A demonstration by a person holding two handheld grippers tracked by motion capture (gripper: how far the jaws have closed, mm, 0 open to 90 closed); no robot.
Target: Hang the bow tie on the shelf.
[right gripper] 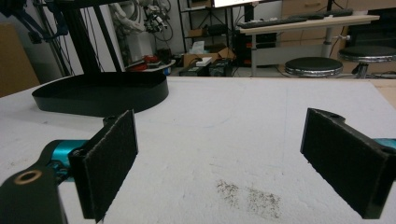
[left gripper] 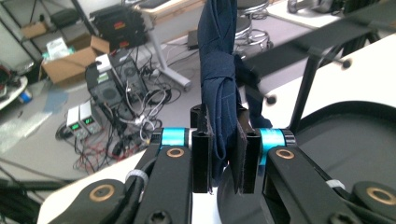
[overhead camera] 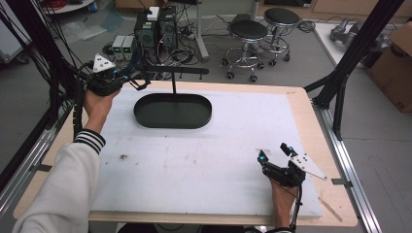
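Note:
A dark blue cloth [left gripper: 218,70], knotted partway up, hangs down between the jaws of my left gripper [left gripper: 224,154], which is shut on it. That gripper [overhead camera: 132,77] is held at the table's far left corner, beside the end of a black stand's horizontal bar [overhead camera: 180,71]. The bar sits on a thin post [overhead camera: 174,87] that rises from a black oval tray [overhead camera: 145,114]. My right gripper [overhead camera: 274,151] rests low over the white mat [overhead camera: 218,160] near the front right. It stands open [right gripper: 224,163] with nothing between its pads [right gripper: 109,163].
The oval tray [right gripper: 102,95] lies far ahead of the right gripper. A dirt smudge [right gripper: 250,196] marks the mat just past its jaws. Behind the table are computers [overhead camera: 155,29], two stools [overhead camera: 248,31] and cables. Black frame struts [overhead camera: 340,73] stand at the right edge.

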